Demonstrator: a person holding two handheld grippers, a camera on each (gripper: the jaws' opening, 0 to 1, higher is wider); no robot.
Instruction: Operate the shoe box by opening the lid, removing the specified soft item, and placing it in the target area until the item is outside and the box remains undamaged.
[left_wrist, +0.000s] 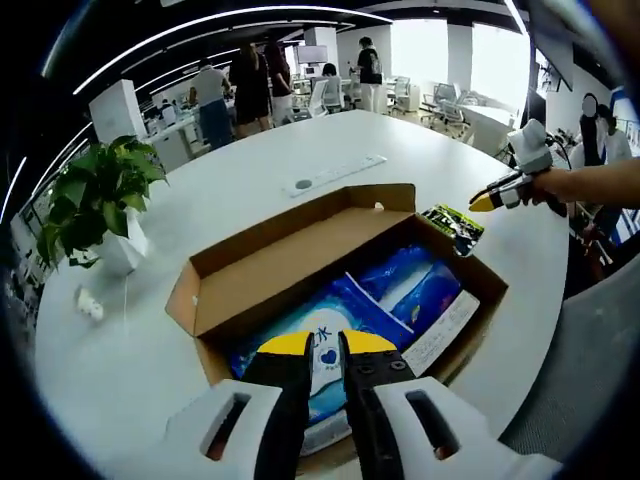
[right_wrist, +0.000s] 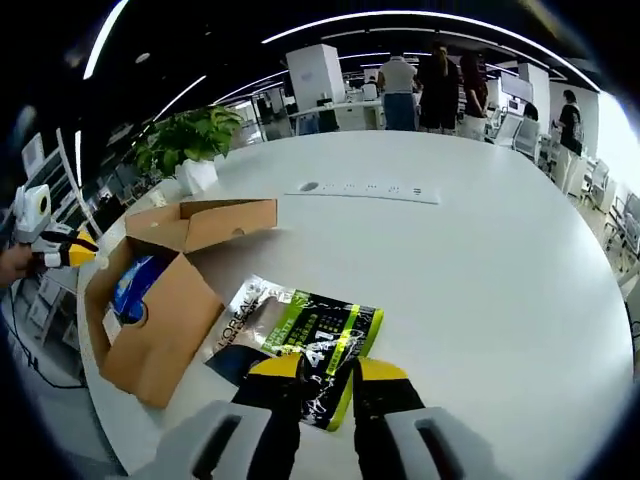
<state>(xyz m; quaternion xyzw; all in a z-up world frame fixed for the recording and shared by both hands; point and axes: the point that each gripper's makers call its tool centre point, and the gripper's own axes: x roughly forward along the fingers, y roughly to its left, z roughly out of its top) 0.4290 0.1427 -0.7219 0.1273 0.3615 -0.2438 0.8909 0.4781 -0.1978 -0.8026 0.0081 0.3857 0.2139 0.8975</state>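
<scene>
1. Cardboard shoe box (left_wrist: 300, 265) sits open on the white table (left_wrist: 200, 190) in the left gripper view, flaps out. The left gripper (left_wrist: 327, 352) points down into it, jaws clenched on a blue-and-white soft pack (left_wrist: 330, 375) still inside the box. A person's hand (left_wrist: 560, 185) holds the other gripper past the far corner. Potted plant (left_wrist: 95, 200) stands well off to the left.

2. Right gripper view: right gripper (right_wrist: 328, 372) pinches a green-and-black pouch (right_wrist: 315, 345) lying on the table just beside the box. A power strip (right_wrist: 365, 190) lies further back.
</scene>
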